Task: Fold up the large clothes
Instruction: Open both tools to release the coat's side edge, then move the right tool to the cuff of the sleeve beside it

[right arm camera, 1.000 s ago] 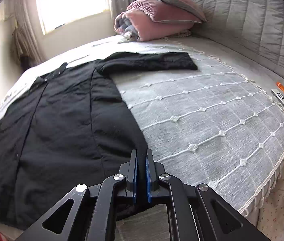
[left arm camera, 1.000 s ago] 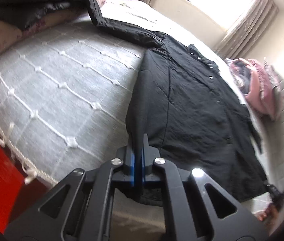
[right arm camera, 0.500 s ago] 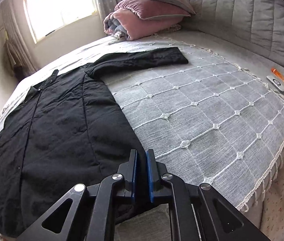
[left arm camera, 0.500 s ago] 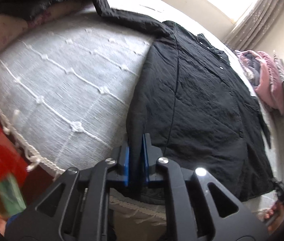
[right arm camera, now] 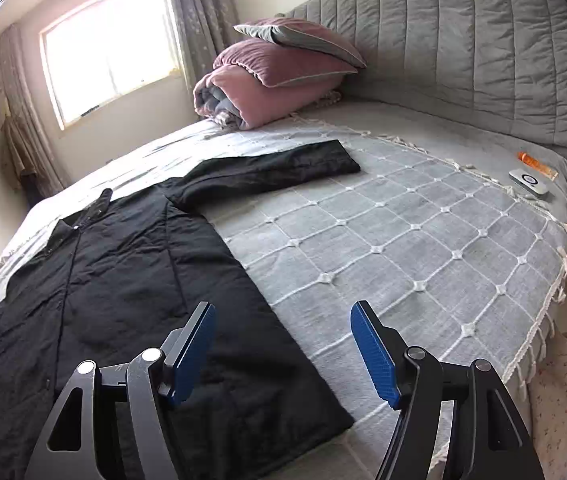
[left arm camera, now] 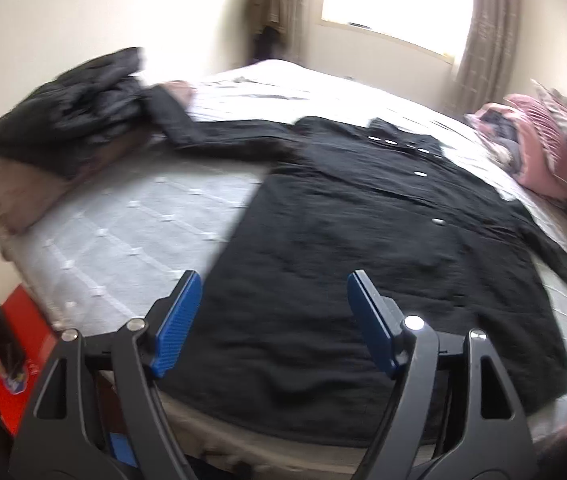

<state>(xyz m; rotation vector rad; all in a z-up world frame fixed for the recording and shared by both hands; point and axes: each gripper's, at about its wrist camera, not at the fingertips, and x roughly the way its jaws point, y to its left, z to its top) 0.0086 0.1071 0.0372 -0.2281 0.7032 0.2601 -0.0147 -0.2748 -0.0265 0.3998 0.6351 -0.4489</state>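
A long black coat (left arm camera: 383, 248) lies spread flat on the grey bedspread (left arm camera: 123, 232), front up, its buttons showing and both sleeves stretched out sideways. My left gripper (left arm camera: 273, 292) hangs above the coat's hem near its left corner, its jaws opening, with nothing pinched between the blue pads (left arm camera: 179, 320). In the right wrist view the coat (right arm camera: 123, 280) fills the left half of the bed. My right gripper (right arm camera: 283, 324) is over the hem's right corner, its jaws opening too; the cloth lies below it, free of the pads (right arm camera: 371, 348).
A heap of dark clothes (left arm camera: 75, 116) lies on a pillow at the far left. Folded pink bedding and pillows (right arm camera: 275, 80) sit by the grey padded headboard (right arm camera: 483, 60). A small white device (right arm camera: 531, 182) and an orange tube (right arm camera: 535, 162) lie near the bed's edge. A red box (left arm camera: 11, 356) stands beside the bed.
Both grippers were shut on the coat's hem corners; both have let go and stand wide apart. The left one has lifted and swung back, so its view takes in the whole coat.
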